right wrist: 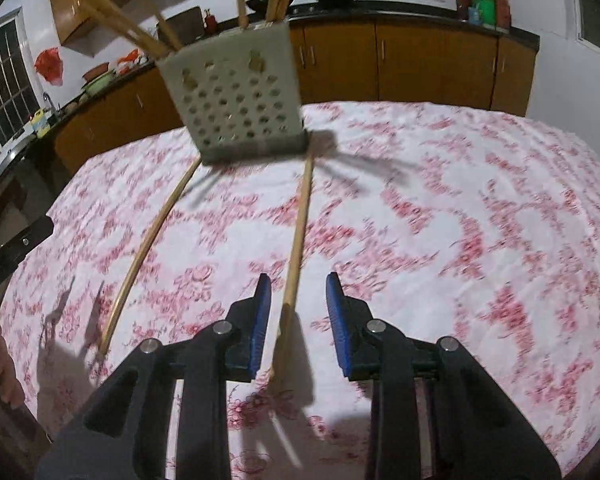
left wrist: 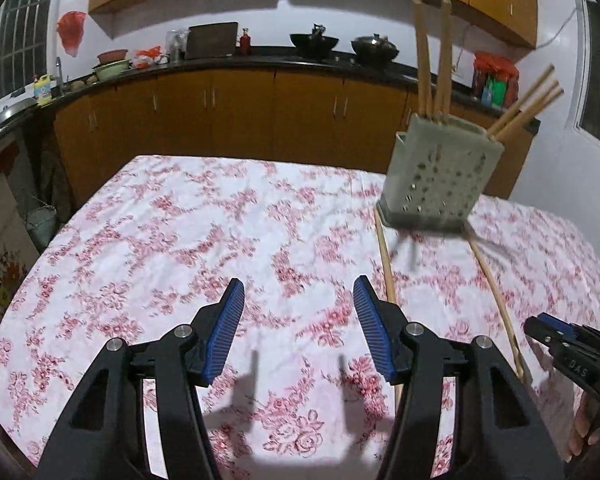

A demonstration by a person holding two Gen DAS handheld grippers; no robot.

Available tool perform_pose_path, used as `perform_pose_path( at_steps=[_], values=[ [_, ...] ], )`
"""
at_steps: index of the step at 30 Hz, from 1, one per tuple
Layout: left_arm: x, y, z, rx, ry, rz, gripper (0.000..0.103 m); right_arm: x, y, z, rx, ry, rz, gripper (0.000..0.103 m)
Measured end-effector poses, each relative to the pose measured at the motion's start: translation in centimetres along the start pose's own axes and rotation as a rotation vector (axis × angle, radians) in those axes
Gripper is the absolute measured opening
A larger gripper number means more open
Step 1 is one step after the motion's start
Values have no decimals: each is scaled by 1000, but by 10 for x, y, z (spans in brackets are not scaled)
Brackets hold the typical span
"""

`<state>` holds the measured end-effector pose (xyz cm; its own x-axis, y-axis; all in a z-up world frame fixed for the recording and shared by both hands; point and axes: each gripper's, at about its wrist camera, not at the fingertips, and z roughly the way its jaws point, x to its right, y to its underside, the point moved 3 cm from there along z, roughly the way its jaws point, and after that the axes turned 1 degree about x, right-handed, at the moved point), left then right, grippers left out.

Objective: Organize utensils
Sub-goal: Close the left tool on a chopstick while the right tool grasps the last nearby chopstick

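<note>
A pale perforated utensil holder (left wrist: pixel 440 172) stands on the floral tablecloth (left wrist: pixel 180 240) and holds several wooden chopsticks (left wrist: pixel 432 56). It also shows in the right wrist view (right wrist: pixel 240 96). Two loose chopsticks lie on the cloth in front of it, one on the left (right wrist: pixel 140 256) and one on the right (right wrist: pixel 298 232). My right gripper (right wrist: pixel 298 316) is open, with its jaws on either side of the right chopstick's near end. My left gripper (left wrist: pixel 298 320) is open and empty above bare cloth, left of both chopsticks (left wrist: pixel 386 256).
Brown cabinets and a dark counter (left wrist: pixel 260 64) with woks, bowls and bottles run behind the table. The right gripper's tip (left wrist: pixel 548 330) shows at the right edge of the left wrist view. The table's edges curve off at left and right.
</note>
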<state>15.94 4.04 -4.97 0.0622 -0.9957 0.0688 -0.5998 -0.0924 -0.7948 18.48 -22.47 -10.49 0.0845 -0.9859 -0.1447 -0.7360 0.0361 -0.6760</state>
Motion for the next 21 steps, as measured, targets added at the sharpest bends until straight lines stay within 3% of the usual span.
perform_pose_path(
  at_steps=[9,21],
  values=[
    [9,11,8,-38,4,13,58,-4,6,15,-41,15,-10,18],
    [10,15,11,-59,4,7,58,-6,8,17,-33,29,-28,10]
  ],
)
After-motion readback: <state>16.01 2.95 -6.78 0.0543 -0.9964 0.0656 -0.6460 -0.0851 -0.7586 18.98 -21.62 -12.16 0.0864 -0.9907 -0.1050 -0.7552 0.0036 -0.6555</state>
